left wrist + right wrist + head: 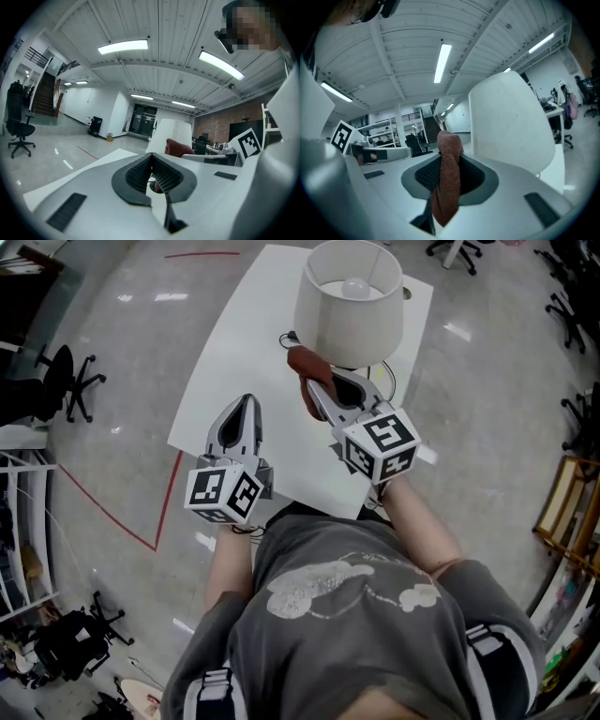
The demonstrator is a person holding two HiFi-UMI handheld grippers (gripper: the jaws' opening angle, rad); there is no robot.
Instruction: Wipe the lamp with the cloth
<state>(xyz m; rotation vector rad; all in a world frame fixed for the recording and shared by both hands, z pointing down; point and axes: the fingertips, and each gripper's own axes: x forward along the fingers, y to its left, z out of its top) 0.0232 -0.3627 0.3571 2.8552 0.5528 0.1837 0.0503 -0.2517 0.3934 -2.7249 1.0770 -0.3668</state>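
Observation:
A table lamp with a white shade stands at the far end of the white table; its bulb shows inside the shade. The shade also fills the right of the right gripper view and shows far off in the left gripper view. My right gripper is shut on a reddish-brown cloth, held just short of the shade's lower left rim. The cloth appears beyond my left gripper. My left gripper hovers over the table's near part, shut on nothing.
A black cord trails from the lamp base. Office chairs stand on the grey floor at left and at the far right. Red tape lines mark the floor. Shelving sits at the left edge.

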